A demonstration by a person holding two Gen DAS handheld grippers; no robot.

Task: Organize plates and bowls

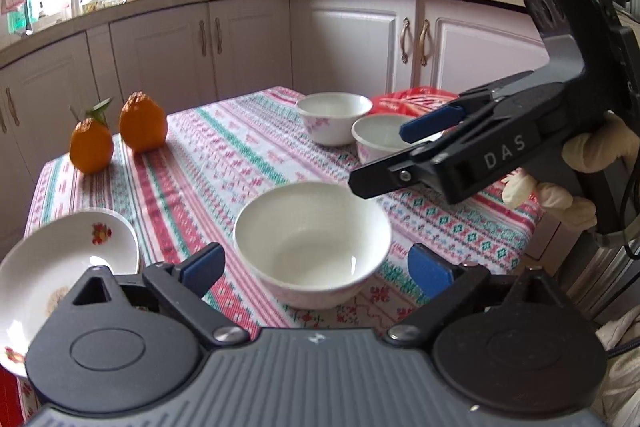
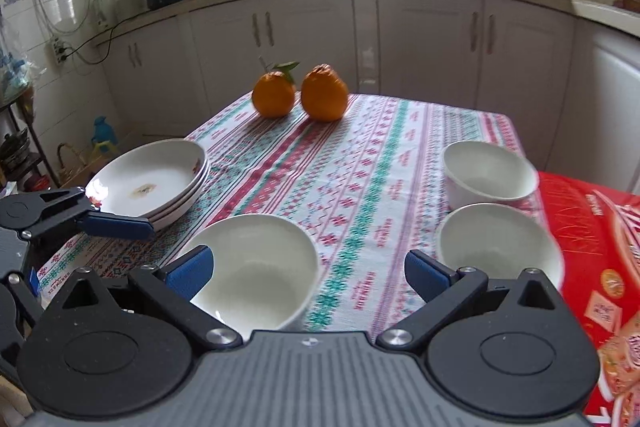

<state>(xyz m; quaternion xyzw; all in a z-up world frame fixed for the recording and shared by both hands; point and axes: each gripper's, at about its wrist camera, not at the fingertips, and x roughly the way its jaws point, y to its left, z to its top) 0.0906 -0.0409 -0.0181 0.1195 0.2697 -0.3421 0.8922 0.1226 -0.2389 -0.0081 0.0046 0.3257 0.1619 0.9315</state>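
Note:
A white bowl (image 1: 312, 243) stands on the patterned tablecloth between the wide-apart fingers of my left gripper (image 1: 316, 271); neither pad touches it, so that gripper is open. My right gripper (image 1: 400, 155) hovers open just above and right of this bowl. In the right wrist view the same bowl (image 2: 256, 259) lies low and left of my right gripper (image 2: 310, 273), whose jaws hold nothing. Two more white bowls (image 2: 488, 175) (image 2: 496, 247) sit side by side at the right. A stack of shallow flowered plates (image 2: 148, 179) rests at the table's left edge.
Two oranges (image 2: 300, 95) stand at the far end of the table (image 2: 360, 155). A red food package (image 2: 600, 247) lies at the right, against the two bowls. Kitchen cabinets and a crowded counter surround the table. A gloved hand (image 1: 592, 147) holds the right gripper.

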